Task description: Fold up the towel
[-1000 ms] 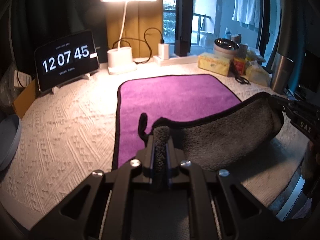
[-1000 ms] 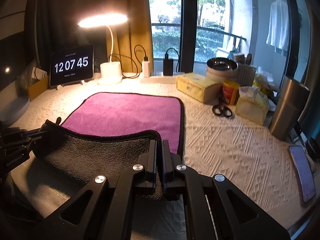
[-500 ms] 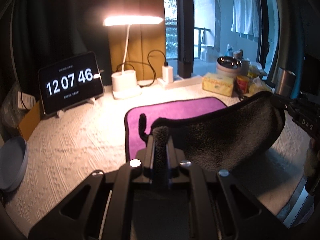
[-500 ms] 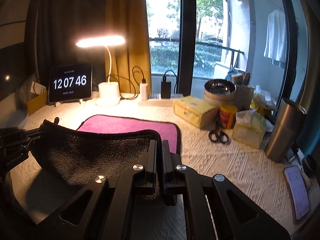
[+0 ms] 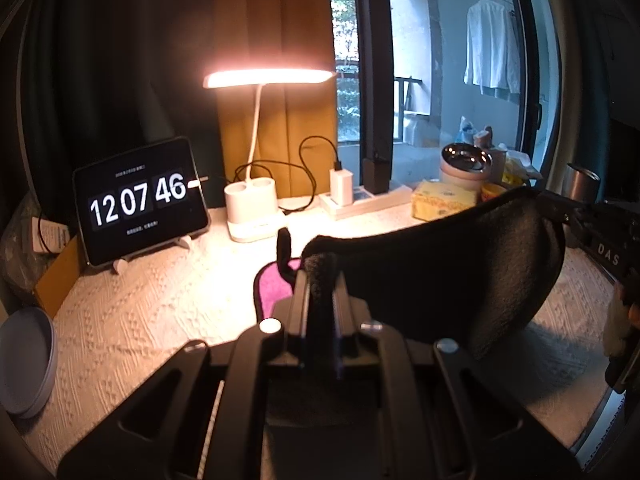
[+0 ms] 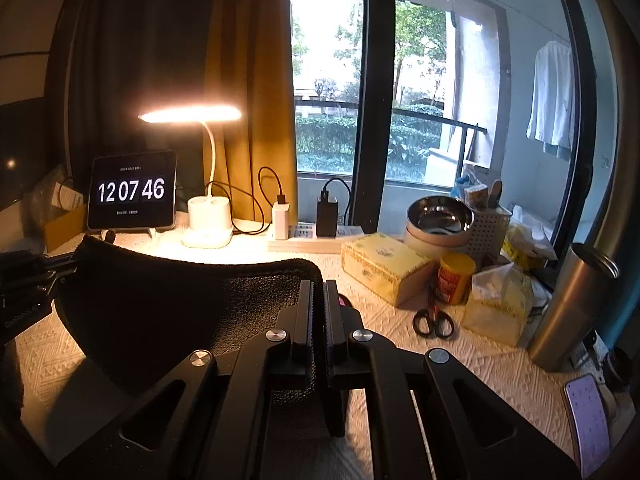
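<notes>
The towel [image 5: 432,280] is purple on top and dark grey underneath, with a black hem. Its near edge is raised well above the table and hangs as a dark curved sheet between my two grippers. My left gripper [image 5: 322,268] is shut on the towel's near left corner. My right gripper [image 6: 319,286] is shut on the near right corner, and the towel [image 6: 180,304] sags to its left. Only a small purple patch [image 5: 274,284] of the top side shows. Each gripper shows at the far edge of the other's view.
A tablet clock [image 5: 140,200], a lit desk lamp [image 5: 256,216] and a power strip [image 5: 360,200] stand at the back. A tissue box [image 6: 384,268], a can, scissors [image 6: 434,320], a steel tumbler [image 6: 568,312] and a phone [image 6: 590,420] are on the right. Grey plates [image 5: 24,360] sit far left.
Both grippers have lifted the towel's near edge higher and carried it toward the back. Most of the purple top side is now hidden behind the raised grey underside.
</notes>
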The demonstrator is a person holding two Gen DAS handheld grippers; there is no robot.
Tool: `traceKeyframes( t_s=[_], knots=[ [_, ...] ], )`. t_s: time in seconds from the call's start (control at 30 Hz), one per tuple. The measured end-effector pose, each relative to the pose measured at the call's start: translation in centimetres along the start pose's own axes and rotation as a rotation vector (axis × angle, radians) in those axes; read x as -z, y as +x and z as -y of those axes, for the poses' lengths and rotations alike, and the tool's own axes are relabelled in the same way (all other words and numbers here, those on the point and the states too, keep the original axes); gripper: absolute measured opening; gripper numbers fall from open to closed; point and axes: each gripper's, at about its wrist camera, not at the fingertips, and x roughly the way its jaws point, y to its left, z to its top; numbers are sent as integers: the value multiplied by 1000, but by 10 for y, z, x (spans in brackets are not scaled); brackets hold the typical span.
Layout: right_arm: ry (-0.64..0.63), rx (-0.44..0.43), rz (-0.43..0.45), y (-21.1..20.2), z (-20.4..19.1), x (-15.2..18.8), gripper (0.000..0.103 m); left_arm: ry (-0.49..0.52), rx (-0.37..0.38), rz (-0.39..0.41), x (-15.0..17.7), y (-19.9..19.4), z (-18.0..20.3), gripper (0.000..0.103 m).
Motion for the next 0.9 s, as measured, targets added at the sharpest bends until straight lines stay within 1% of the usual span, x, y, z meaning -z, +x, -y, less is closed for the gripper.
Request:
traceKeyframes(
  t_s=[0.37, 0.73, 0.9],
  knots=[
    [26, -17, 13, 26, 9, -12, 5, 9, -4, 10, -15, 24, -7, 9],
    [32, -15, 11, 57, 13, -18, 5, -26, 4, 17, -32, 53, -13, 9],
    [36, -13, -10, 79, 15, -20, 5, -38, 17, -6, -37, 75, -15, 9]
  ],
)
